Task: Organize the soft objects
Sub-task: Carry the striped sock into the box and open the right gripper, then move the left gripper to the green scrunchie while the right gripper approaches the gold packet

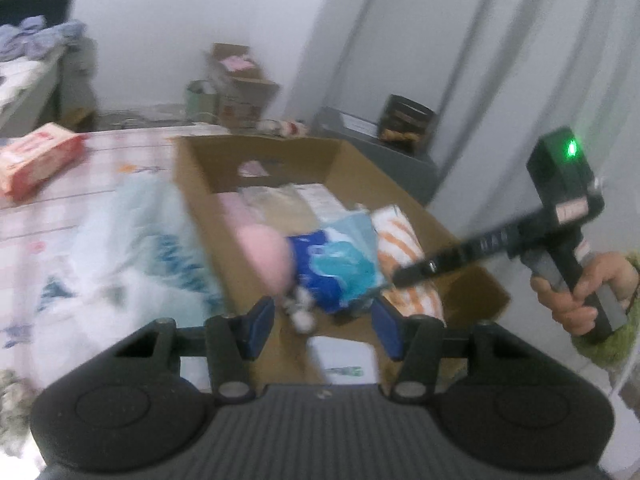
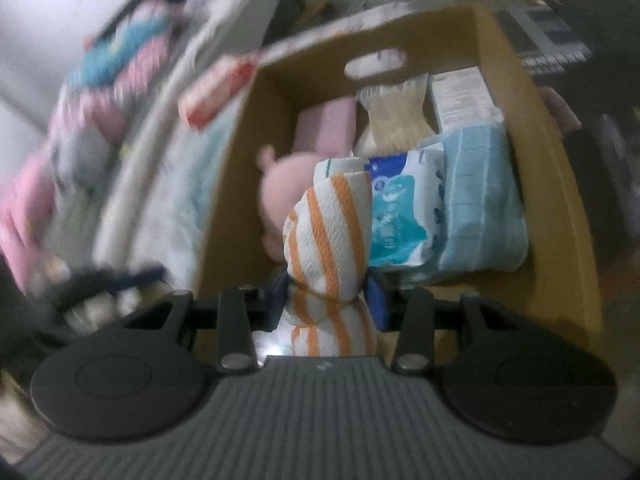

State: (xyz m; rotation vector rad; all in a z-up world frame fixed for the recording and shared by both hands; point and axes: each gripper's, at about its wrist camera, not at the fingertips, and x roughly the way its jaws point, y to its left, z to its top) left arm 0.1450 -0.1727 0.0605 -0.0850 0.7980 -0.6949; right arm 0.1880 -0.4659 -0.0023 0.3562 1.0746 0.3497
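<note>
An open cardboard box (image 1: pixel 200 172) sits on a patterned bedspread and holds a pink plush toy (image 1: pixel 264 256), a blue plastic pack (image 1: pixel 332 268) and folded pieces. My right gripper (image 2: pixel 328 300) is shut on an orange-and-white striped towel (image 2: pixel 328 232), which hangs over the near part of the box (image 2: pixel 560 200) beside the pink plush (image 2: pixel 276 192) and the blue pack (image 2: pixel 396 216). In the left wrist view a hand holds that right gripper (image 1: pixel 404 276) at the towel (image 1: pixel 400 244). My left gripper (image 1: pixel 322 328) hovers open at the box's near end with nothing pressed between its pads.
A white-and-blue plastic bag (image 1: pixel 140 256) lies against the box's left side. A red-and-pink pack (image 1: pixel 36 164) rests further left on the bedspread. A white carton (image 1: pixel 344 356) shows just past my left fingers. Boxes and a grey cabinet (image 1: pixel 384 152) stand along the back wall.
</note>
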